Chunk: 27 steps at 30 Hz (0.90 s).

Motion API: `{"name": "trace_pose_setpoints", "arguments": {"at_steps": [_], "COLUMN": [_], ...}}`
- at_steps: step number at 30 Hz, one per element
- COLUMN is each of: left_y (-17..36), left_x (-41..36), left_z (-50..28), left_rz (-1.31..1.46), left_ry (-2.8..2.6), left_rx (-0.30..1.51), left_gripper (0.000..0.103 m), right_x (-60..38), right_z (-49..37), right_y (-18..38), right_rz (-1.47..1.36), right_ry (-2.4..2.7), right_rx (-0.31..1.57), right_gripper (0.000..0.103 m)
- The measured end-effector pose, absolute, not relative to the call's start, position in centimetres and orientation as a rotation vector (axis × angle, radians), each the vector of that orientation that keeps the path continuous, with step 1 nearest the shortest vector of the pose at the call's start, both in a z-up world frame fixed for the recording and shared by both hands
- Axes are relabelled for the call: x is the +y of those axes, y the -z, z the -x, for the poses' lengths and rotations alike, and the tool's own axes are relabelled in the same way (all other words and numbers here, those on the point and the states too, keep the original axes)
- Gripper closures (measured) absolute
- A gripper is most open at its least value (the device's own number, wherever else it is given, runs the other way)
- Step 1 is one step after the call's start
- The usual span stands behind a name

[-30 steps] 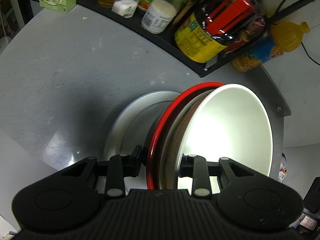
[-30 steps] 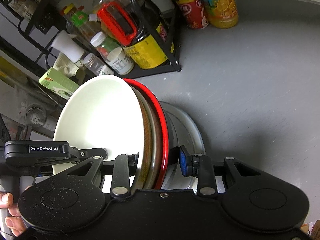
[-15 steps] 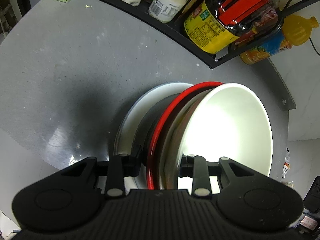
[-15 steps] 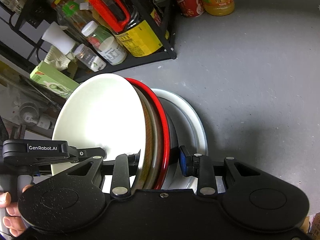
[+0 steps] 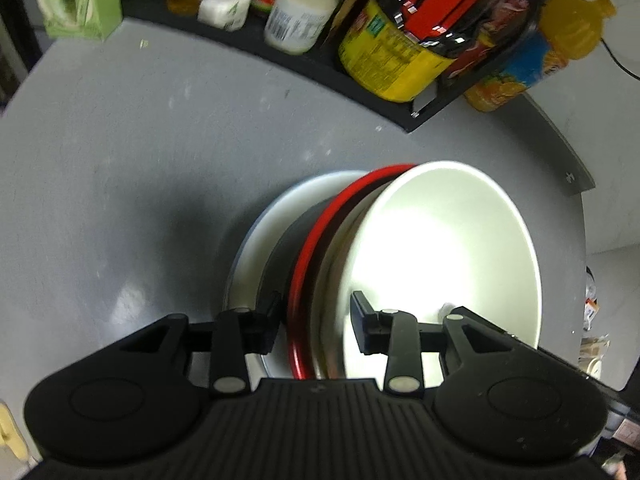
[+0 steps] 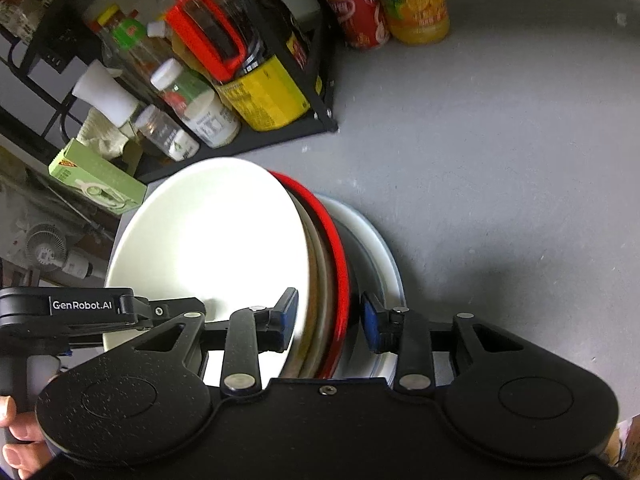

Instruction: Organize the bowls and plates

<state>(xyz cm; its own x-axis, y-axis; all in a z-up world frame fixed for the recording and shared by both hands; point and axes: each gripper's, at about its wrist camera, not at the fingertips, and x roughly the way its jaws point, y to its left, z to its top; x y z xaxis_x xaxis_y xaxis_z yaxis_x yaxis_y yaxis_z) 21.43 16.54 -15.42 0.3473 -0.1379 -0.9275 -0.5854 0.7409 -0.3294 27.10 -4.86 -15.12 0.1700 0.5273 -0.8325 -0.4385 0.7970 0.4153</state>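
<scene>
We note the desk (image 5: pixel 120 152) carries a white plate (image 5: pixel 256 240) lying flat, and on it sits the nested stack: red bowl (image 5: pixel 320 240) outermost, a brownish one between, white bowl (image 5: pixel 448 256) innermost. In both wrist views the stack appears edge-on, its rims running straight away from the fingers, so its wall sits between each pair of pads.

Left hand-held gripper (image 5: pixel 314 316): jaws have just been opening; one pad lies outside the red bowl, one inside the white bowl, a gap showing at the inner pad. Holds nothing.

Right hand-held gripper (image 6: pixel 330 316): the same on the opposite rim, jaws have just been opening, blue pads clear of both faces.

We judge both equally near; withdrawal goes back along the rim line, away from the rack (image 6: pixel 280 80).
</scene>
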Motion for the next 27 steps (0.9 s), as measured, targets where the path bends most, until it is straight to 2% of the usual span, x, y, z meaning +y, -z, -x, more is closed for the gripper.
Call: {"name": "trace_pose_setpoints", "arguments": {"at_steps": [3,4,6,8,10,12,15,22,27], "left_y": [14.3,13.9,13.0,12.1,11.3,10.8,9.9,8.1,7.3], "left_x": [16.5,16.5,16.3,16.2,16.0,15.7,15.3,13.6,11.8], "left_z": [-21.5,-21.5,-21.4,-21.4,-21.3,-21.4,-21.4,-20.0,-18.0], "left_rz": [0.677,0.651,0.592,0.547,0.497,0.461,0.439,0.397,0.365], "left_ry": [-0.32,-0.322,-0.328,-0.331,-0.324,-0.312,-0.307,-0.307,-0.302], "left_rx": [1.192,1.182,1.167,1.15,1.124,1.113,1.105,1.062,1.045], "left_gripper": [0.057,0.052,0.04,0.028,0.024,0.021,0.02,0.016,0.014], "right_x": [-5.0,-5.1,-5.5,-5.9,-6.4,-6.9,-7.9,-10.7,-13.8], "right_z": [-26.8,-26.6,-26.1,-25.6,-25.1,-24.7,-24.0,-22.7,-21.1], "right_y": [14.1,13.6,12.8,11.9,11.1,10.3,9.2,7.8,6.7], "right_rz": [-0.091,-0.085,-0.084,-0.082,-0.077,-0.074,-0.052,-0.061,-0.1], "right_ry": [-0.67,-0.664,-0.65,-0.635,-0.62,-0.608,-0.597,-0.553,-0.561], "right_rx": [1.178,1.16,1.127,1.089,1.056,1.031,0.977,0.918,0.887], "right_gripper": [0.055,0.053,0.043,0.038,0.035,0.024,0.015,0.013,0.004]}}
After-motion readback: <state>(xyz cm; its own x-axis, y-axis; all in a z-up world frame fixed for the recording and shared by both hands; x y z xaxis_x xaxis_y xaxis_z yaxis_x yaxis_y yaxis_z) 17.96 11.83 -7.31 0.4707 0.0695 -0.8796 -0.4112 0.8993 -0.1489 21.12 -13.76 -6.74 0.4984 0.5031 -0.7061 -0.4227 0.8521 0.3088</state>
